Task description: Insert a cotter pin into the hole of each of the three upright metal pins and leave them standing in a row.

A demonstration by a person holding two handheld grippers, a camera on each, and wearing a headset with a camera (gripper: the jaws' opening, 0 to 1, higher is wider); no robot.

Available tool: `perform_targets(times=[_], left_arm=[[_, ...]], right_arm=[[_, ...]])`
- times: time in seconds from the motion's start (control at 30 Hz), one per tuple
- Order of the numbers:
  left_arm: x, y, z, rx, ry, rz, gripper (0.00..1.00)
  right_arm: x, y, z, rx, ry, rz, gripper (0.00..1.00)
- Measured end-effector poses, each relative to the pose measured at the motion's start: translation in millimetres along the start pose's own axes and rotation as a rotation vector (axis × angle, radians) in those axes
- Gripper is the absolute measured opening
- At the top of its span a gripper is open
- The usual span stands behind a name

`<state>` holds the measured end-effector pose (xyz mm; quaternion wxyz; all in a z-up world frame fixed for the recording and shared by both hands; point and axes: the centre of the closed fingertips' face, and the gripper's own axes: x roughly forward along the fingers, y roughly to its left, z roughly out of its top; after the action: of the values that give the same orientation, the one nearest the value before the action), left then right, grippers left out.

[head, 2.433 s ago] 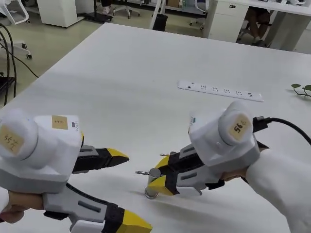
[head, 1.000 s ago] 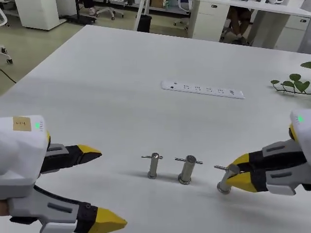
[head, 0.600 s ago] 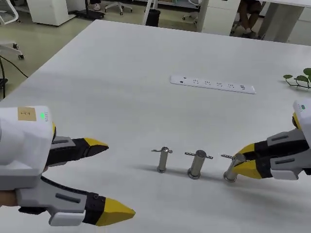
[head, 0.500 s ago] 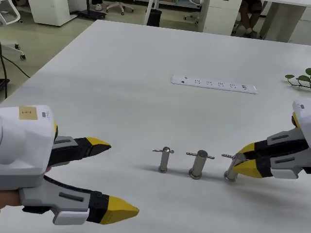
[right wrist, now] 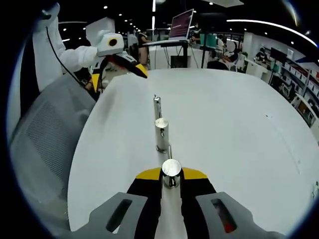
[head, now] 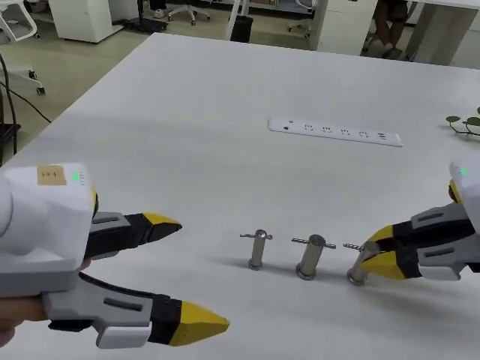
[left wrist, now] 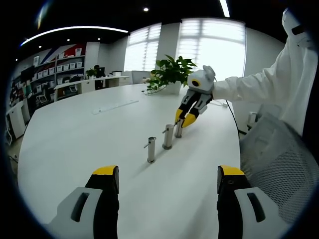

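Three upright metal pins stand in a row on the white table (head: 225, 105): the left pin (head: 257, 250), the middle pin (head: 308, 257) and the right pin (head: 358, 267). A thin cotter pin crosses the top of each. My right gripper (head: 373, 252) comes in from the right, shut on the right pin (right wrist: 171, 173), whose foot touches the table. Beyond it, the right gripper view lines up the middle pin (right wrist: 161, 133) and the left pin (right wrist: 157, 106). My left gripper (head: 192, 273) hovers wide open at the lower left, holding nothing. The left gripper view has the row (left wrist: 151, 149) ahead of it.
A white power strip (head: 335, 133) lies on the far half of the table. Plant leaves (head: 466, 124) reach in at the right edge. A grey mesh chair (left wrist: 279, 159) stands close behind the person. Desks and office chairs fill the room beyond the table.
The right gripper has carried the third pin from the middle to the right end of the row and set it more upright. The left gripper has stayed open, hardly moving.
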<state>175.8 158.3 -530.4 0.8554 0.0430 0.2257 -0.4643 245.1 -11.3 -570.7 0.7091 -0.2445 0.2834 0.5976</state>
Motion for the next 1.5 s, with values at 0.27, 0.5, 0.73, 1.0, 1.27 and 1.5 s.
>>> perform_targets(times=[0.27, 0.5, 0.73, 1.0, 1.27, 1.5], left_arm=[[-1.3, 0.2, 1.7, 0.008, -0.002, 0.025, 0.81], [-5.1, -2.2, 6.1, -0.024, -0.03, 0.057, 0.84], [2.0, -17.4, 20.3, -0.14, -0.138, 0.041, 0.84], [-1.6, -29.1, 19.6, -0.164, -0.133, 0.043, 0.84], [-10.5, -35.5, 7.0, -0.184, -0.088, 0.07, 0.85], [-13.6, -32.0, 1.4, -0.256, -0.1, 0.131, 0.87]], right_arm=[[-3.2, 1.1, 6.5, 0.069, -0.034, 0.017, 0.15], [-16.2, 3.3, 25.3, 0.074, -0.089, -0.057, 0.36], [-27.3, 29.7, 43.6, 0.06, -0.13, -0.074, 0.59], [-29.3, 58.9, 48.4, 0.121, -0.16, -0.124, 0.7], [-34.5, 70.9, 29.2, 0.321, -0.195, -0.255, 0.73], [-27.5, 88.8, 14.9, 0.461, -0.231, -0.253, 0.84]])
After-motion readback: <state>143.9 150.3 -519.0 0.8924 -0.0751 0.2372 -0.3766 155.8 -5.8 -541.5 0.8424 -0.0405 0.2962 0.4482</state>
